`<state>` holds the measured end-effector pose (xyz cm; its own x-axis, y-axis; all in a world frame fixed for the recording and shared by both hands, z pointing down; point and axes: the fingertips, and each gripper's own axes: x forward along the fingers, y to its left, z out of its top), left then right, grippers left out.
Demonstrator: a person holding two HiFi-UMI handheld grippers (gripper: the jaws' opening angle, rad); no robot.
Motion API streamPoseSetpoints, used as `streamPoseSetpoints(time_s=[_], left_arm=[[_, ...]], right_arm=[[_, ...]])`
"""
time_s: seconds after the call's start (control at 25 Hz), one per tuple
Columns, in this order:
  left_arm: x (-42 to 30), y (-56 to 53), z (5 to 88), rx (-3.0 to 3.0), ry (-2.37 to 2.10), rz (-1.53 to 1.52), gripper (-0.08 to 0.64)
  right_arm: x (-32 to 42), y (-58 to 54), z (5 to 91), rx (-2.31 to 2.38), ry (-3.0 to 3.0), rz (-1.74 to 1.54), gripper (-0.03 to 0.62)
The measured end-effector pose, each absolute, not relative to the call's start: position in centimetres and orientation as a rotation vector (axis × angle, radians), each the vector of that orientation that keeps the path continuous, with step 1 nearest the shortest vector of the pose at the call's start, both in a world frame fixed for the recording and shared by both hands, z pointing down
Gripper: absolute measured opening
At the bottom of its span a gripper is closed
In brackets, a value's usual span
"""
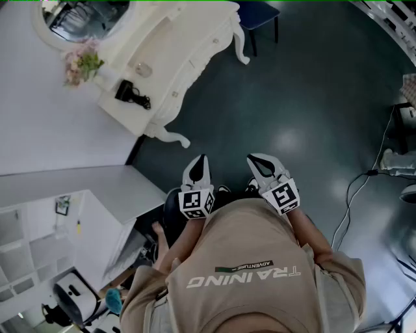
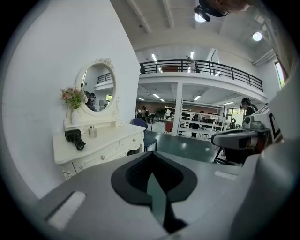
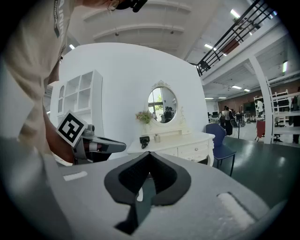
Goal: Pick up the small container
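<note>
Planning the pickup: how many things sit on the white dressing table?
3: the small container in front of the mirror, a black hair dryer beside it, and a flower vase next to the mirror. Something small may be hidden.

A white carved desk (image 1: 175, 58) stands against a plain white wall (image 1: 45, 130). An oval mirror (image 2: 97, 89) rises from the desk's back edge, with pink flowers (image 1: 81, 65) beside it. A blue chair (image 1: 260, 16) stands just past one end of the desk, and white open shelves (image 3: 77, 101) past the other. In front of the desk lies a glossy dark teal floor (image 1: 292, 117). Beyond the desk, a black-railed gallery (image 2: 201, 68) crosses a hall under bright ceiling lights (image 2: 257, 36).
</note>
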<state>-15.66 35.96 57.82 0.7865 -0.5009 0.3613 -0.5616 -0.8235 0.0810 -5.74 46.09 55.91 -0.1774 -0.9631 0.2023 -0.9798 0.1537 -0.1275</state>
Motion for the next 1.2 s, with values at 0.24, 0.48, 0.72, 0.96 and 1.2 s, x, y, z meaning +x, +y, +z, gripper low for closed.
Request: streamPoseSetpoints(time_s=[0.24, 0.48, 0.72, 0.96, 1.2], left_arm=[[-14.9, 35.4, 57.7, 2.816, -0.841, 0.501, 0.018], [-15.1, 34.3, 56.7, 2.81, -0.871, 0.467, 0.018], [-15.8, 31.4, 58.6, 2.757, -0.857, 0.473, 0.018], [-14.7, 26.9, 58.7, 2.811, -0.782, 0.463, 0.018], [-12.4, 20.1, 56.4, 2.87, -0.739, 0.372, 0.018]], right_arm=[[-4.7, 45.1, 56.1, 1.987, -2.34, 0.37, 0.003], [-4.2, 43.8, 56.4, 1.982, -2.316, 0.399, 0.003], [-4.0, 39.9, 56.6, 1.942, -2.296, 0.415, 0.003], [-3.1, 36.0, 54.8, 1.979, -2.258, 0.389, 0.003], [-0.6, 30.2, 52.3, 1.967, -2.202, 0.269, 0.003]])
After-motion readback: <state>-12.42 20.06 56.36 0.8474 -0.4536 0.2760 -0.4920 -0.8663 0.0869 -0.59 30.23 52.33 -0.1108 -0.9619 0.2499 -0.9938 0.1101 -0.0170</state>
